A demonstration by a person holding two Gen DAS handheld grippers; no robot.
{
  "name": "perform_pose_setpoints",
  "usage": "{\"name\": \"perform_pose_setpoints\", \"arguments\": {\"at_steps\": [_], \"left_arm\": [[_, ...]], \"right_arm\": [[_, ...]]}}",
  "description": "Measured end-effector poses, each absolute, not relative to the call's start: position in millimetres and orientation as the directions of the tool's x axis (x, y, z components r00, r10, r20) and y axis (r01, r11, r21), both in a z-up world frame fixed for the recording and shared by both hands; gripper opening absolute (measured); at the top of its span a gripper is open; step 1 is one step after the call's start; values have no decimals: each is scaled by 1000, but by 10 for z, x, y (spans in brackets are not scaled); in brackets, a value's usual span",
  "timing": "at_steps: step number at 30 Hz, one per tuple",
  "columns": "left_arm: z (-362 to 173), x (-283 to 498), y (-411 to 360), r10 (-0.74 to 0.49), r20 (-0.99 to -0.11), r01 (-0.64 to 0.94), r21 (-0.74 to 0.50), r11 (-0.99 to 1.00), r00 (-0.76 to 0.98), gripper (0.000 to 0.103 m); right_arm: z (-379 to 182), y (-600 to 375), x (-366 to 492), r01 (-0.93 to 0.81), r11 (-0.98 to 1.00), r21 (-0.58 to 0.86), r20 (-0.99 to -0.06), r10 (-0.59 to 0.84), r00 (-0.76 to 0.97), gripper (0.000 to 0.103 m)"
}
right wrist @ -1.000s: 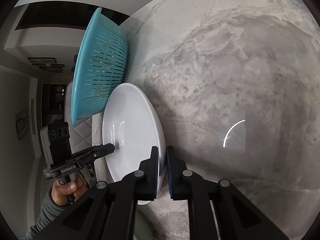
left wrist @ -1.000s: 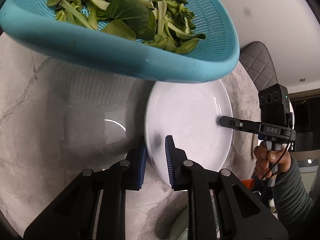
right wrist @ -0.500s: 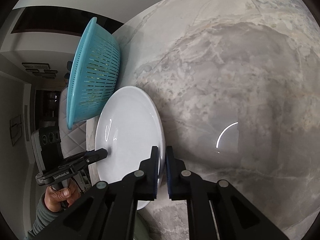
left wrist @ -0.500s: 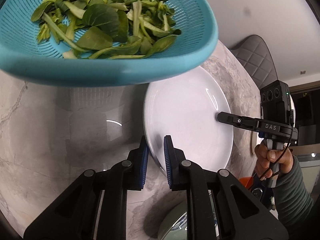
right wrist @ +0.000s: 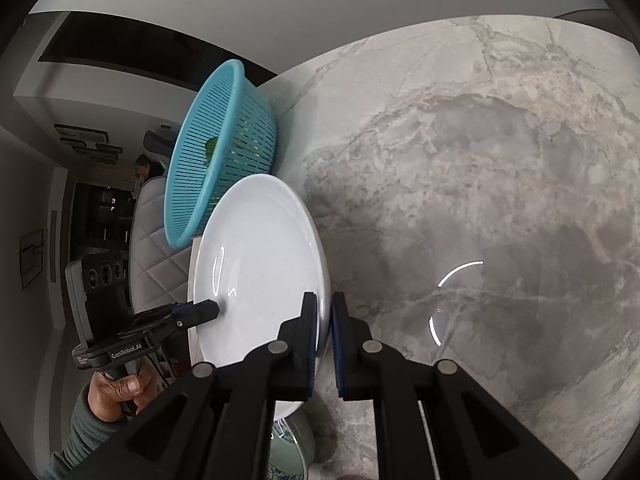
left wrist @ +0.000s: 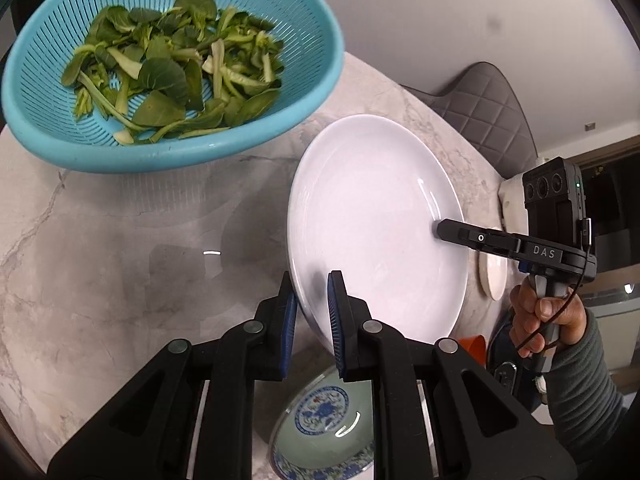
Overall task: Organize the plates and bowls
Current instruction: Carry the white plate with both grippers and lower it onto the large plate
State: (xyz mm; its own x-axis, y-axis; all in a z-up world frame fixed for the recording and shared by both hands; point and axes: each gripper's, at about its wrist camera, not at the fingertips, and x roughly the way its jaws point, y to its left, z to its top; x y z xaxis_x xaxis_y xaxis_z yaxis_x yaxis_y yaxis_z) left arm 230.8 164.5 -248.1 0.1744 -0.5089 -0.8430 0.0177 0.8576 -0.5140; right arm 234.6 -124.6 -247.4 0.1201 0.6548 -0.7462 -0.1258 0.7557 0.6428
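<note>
The white plate (left wrist: 376, 220) is held clear of the marble table (left wrist: 120, 248) — pinched at opposite rims by the left gripper (left wrist: 312, 312) and right gripper (right wrist: 325, 320) (both clamped narrow); the patterned bowl (left wrist: 324, 436) lies directly below.

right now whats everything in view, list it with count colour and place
plate: one, white, gripped at opposite rims by both grippers above the table
colander: one, turquoise, holding cut leafy greens, on the table beyond the plate
bowl: one, pale green with blue pattern, below the plate near the table edge
small dish: one, white, on the table past the plate's far rim
table: one, grey marble
chair: one, grey quilted back, beyond the table
left gripper: black, blue pads, shut on plate rim
right gripper: black, shut on opposite rim
hand: one, grey sleeve, holding the right gripper's handle
</note>
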Motion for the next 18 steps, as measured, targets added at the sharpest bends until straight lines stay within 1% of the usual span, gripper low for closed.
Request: {"name": "perform_pose_setpoints", "arguments": {"at_steps": [10, 18], "left_arm": [[-2035, 2009, 1725, -524, -828, 79, -520, 851, 197, 14], [-1812, 1496, 1487, -534, -821, 129, -518, 846, 203, 14]], "right_arm": [[-1969, -1317, 1880, -156, 747, 647, -720, 665, 196, 9], [-1697, -1301, 1384, -161, 748, 644, -712, 663, 230, 10]]}}
